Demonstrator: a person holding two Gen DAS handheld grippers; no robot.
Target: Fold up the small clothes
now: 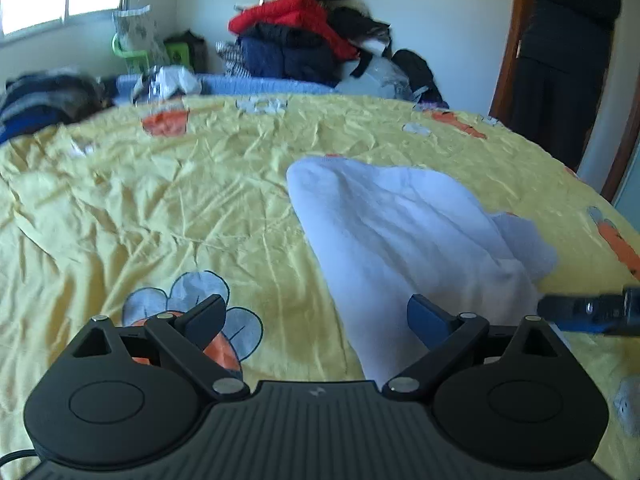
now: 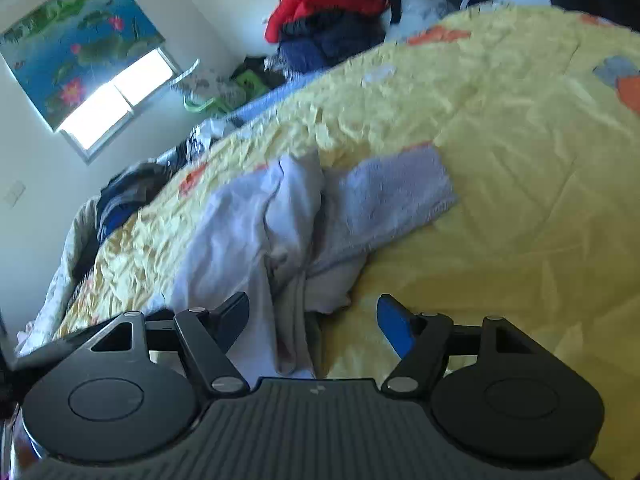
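With the white garment point(image 1: 400, 240) lying rumpled on the yellow bedsheet point(image 1: 160, 200), both the left gripper point(image 1: 316, 316) and right gripper point(image 2: 314, 316), jaws apart and empty, should probably pinch its near edge squarely before folding.

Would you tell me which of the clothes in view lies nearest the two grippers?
The white garment on the yellow bedsheet, between the open grippers; the red jacket and other dark clothes sit heaped far off by the wall.
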